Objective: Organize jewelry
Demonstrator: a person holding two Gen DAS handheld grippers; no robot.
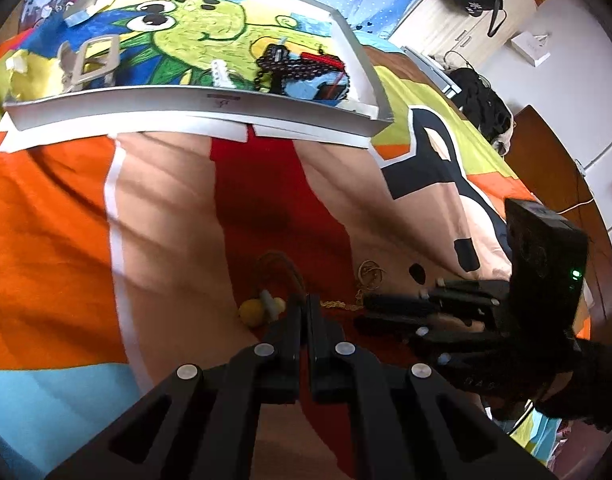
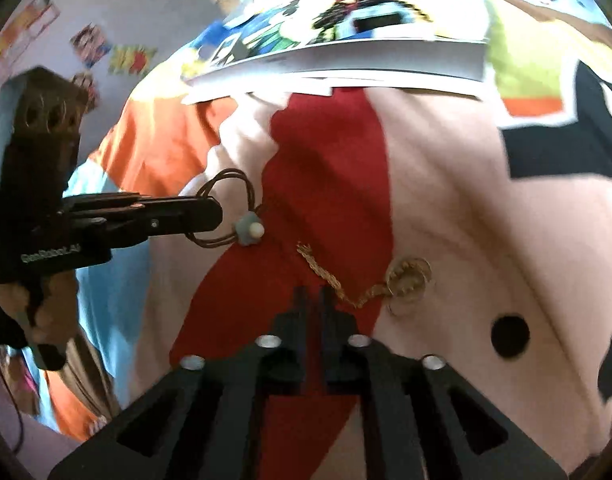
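A brown cord bracelet (image 1: pixel 284 268) with a yellow and pale blue bead lies on the bed cover. My left gripper (image 1: pixel 304 304) is shut on its cord; in the right wrist view the gripper (image 2: pixel 214 216) pinches the cord loop (image 2: pixel 222 178) beside the bead (image 2: pixel 250 232). A gold chain necklace (image 2: pixel 337 280) with a round pendant (image 2: pixel 407 280) lies just ahead of my right gripper (image 2: pixel 311 296), whose jaws are closed with the chain at their tips; a grip is not clear. The right gripper (image 1: pixel 365 310) also shows beside the chain (image 1: pixel 341 305).
A shallow white tray (image 1: pixel 186 98) lined with a cartoon print stands further back on the bed. It holds a black bead necklace (image 1: pixel 298 66), a beige clip (image 1: pixel 94 60) and small pieces. The bed cover (image 1: pixel 166 208) has orange, red and peach patches.
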